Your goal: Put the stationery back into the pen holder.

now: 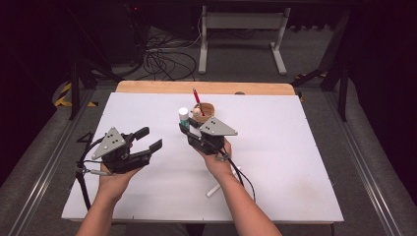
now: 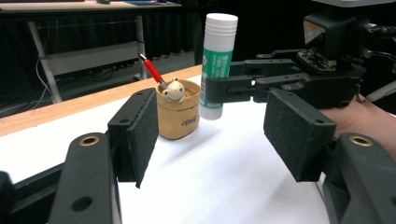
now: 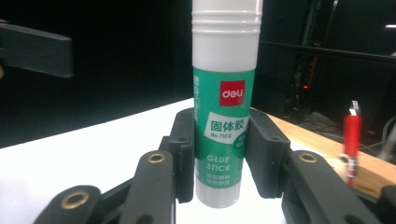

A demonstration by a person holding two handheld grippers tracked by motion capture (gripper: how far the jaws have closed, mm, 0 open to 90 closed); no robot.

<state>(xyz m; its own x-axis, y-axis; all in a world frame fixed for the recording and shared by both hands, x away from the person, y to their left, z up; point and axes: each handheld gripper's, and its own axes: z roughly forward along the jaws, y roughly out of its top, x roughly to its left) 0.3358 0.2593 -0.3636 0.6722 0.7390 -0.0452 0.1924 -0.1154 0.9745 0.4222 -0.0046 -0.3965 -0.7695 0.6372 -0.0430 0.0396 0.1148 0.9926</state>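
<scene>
Left gripper point(image 1: 147, 139) low at left, fingers point(image 2: 140, 130) spread wide, nothing between them. Right gripper point(image 1: 189, 127) further forward at centre, fingers point(image 3: 184, 154) clamped, pointing away; both forearms angled inward.

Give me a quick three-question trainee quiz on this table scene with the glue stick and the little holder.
1. True or false: the glue stick lies flat on the table.
2. Which hand-held gripper grips it? A) left B) right
3. What red item stands in the tan holder?

Key: 1. False: it stands upright, held. 2. B, the right hand-held gripper; the left hand-held gripper is open and holds nothing. 3. A red pen.
</scene>
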